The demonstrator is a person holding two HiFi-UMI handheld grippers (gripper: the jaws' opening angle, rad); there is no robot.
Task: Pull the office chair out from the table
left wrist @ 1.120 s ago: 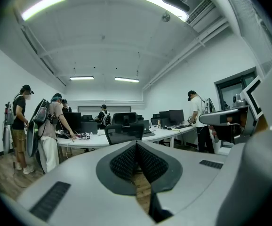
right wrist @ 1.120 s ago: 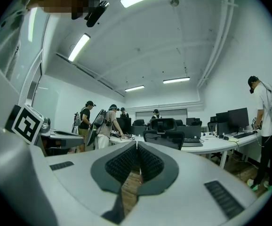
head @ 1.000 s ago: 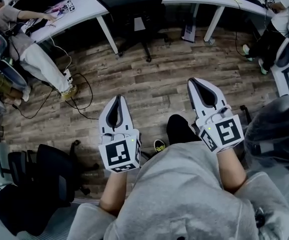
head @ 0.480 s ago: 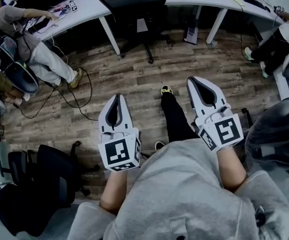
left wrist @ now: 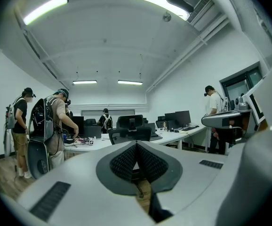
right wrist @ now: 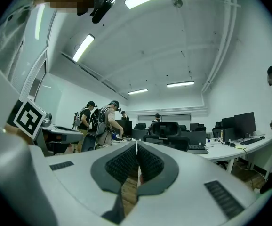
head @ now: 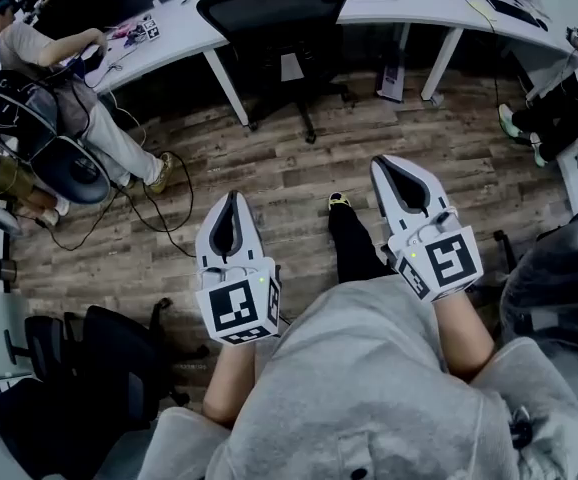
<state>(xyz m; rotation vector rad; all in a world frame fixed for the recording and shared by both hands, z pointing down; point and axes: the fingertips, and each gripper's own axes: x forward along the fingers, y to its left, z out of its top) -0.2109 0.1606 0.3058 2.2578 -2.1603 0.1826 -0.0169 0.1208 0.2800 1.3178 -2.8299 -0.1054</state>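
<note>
Since the earlier frame we have stepped nearer. The office chair (head: 274, 18) and the white worktop (head: 184, 20) have slid lower in the head view, and our front shoe (head: 339, 201) now shows on the wooden floor (head: 299, 163) ahead. The grippers have kept their pose, level and side by side.

The left gripper (head: 233, 198) and the right gripper (head: 382, 166) both have their fingers pressed together, with nothing between them. Each gripper view shows the fingers meeting in one closed seam, with the chair well beyond them.

The chair stands tucked in at the far side of the floor. Its seat is pushed under the worktop, between the two slanted worktop legs (head: 227, 86). It faces away from us, so we see the rear of its dark backrest. Its long axis is upright, running from the star base through the backrest to the headrest. The broad face of the backrest runs along the worktop edge, left to right in the head view.

We judge the step in hand to be the approach, with nothing gripped yet. To do it well we should:

- come up square behind the backrest
- spread the fingers before we arrive
- take hold high on the backrest, one gripper towards each side
- draw it straight back towards us so the castors roll and the base clears both worktop legs

The cables (head: 159, 203) on the floor to our left are worth avoiding.
</note>
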